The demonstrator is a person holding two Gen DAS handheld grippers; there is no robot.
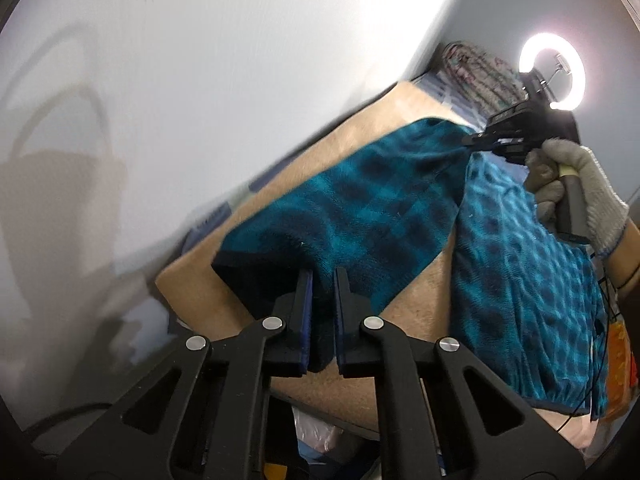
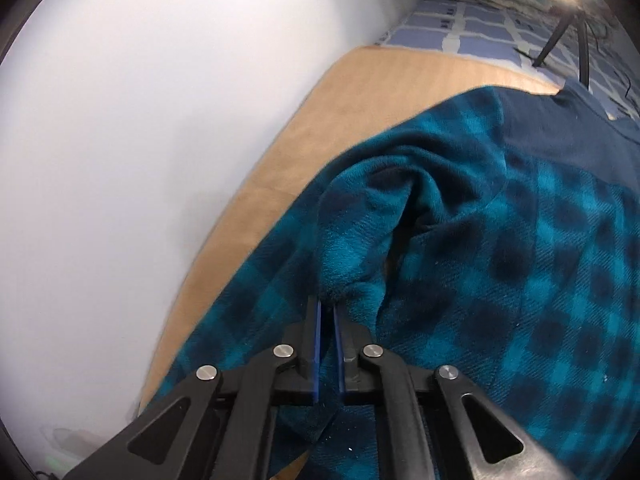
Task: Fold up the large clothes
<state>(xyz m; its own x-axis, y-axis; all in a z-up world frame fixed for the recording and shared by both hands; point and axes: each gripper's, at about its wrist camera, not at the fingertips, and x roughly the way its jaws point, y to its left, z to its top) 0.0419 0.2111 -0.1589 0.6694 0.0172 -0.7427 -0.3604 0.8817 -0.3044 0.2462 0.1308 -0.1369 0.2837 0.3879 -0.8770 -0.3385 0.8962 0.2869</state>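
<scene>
A large teal and dark blue checked fleece garment (image 1: 520, 264) lies on a tan board (image 1: 416, 312). Its sleeve (image 1: 352, 208) is lifted and stretched between the two grippers. My left gripper (image 1: 322, 276) is shut on the dark cuff end of the sleeve. My right gripper (image 1: 476, 140) shows in the left wrist view, held by a gloved hand (image 1: 580, 192), and pinches the sleeve near the shoulder. In the right wrist view my right gripper (image 2: 327, 304) is shut on a bunched fold of the fleece garment (image 2: 500, 280), which spreads over the tan board (image 2: 280, 168).
A white wall (image 1: 180, 100) runs close along the left of the board. A ring light (image 1: 554, 72) on a tripod (image 2: 560, 32) and a rolled patterned quilt (image 1: 476, 68) stand at the far end, on a blue checked sheet (image 2: 472, 24).
</scene>
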